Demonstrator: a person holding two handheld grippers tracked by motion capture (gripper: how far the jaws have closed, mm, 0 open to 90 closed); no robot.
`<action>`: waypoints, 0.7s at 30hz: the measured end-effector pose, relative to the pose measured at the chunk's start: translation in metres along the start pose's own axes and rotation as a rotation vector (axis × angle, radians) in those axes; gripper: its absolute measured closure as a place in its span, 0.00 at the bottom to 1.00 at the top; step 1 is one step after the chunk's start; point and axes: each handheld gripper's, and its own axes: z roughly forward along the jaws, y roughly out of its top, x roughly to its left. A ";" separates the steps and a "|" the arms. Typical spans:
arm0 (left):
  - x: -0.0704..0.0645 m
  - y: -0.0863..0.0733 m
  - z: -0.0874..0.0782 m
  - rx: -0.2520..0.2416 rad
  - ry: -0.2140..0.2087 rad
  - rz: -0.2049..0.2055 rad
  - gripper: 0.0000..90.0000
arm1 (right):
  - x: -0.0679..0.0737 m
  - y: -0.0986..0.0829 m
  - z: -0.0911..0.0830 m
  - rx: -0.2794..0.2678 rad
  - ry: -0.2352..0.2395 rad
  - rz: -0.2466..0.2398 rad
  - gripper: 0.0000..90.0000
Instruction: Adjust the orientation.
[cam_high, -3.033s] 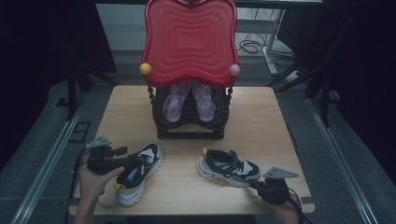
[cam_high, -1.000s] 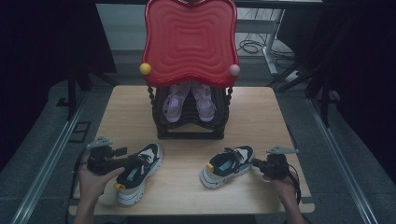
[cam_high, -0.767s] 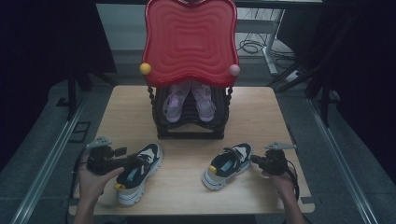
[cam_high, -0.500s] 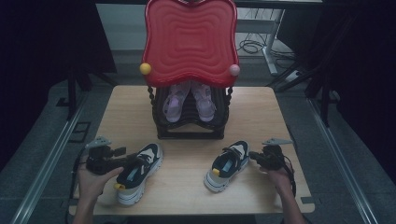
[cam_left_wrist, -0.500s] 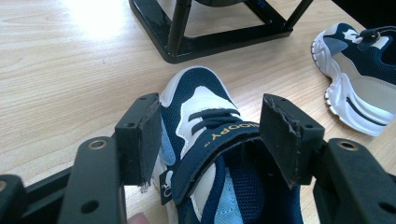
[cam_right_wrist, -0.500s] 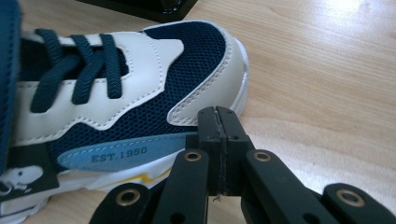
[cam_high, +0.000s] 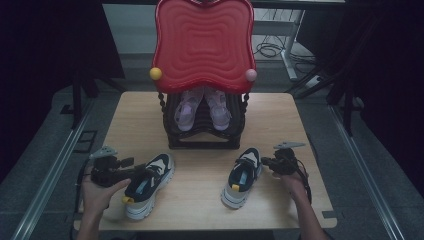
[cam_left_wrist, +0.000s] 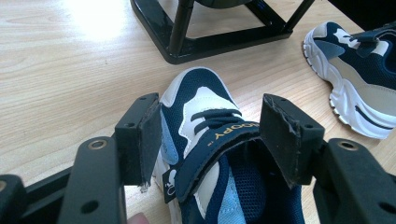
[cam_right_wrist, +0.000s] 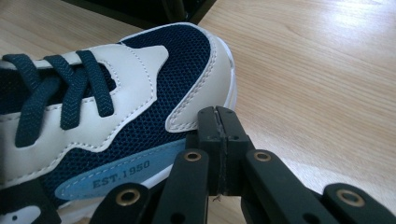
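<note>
left gripper (cam_left_wrist: 208, 140) wide, straddling left shoe (cam_left_wrist: 210, 154) | right gripper (cam_right_wrist: 217, 133) closed, against right shoe (cam_right_wrist: 121, 116)

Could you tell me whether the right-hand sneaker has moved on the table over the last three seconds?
Yes. The right sneaker has swung round: it lay crosswise before, and its toe now points toward the black rack, pushed by the right gripper.
</note>
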 end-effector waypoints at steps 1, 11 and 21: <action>0.000 0.000 0.000 0.001 0.000 0.001 0.44 | 0.001 0.001 0.001 -0.003 0.002 -0.006 0.99; 0.000 0.000 0.000 0.003 0.001 0.002 0.44 | 0.012 0.006 0.013 0.012 0.043 -0.036 0.99; 0.000 -0.001 0.002 0.007 -0.001 0.000 0.44 | 0.026 0.012 0.024 0.005 0.089 -0.077 0.99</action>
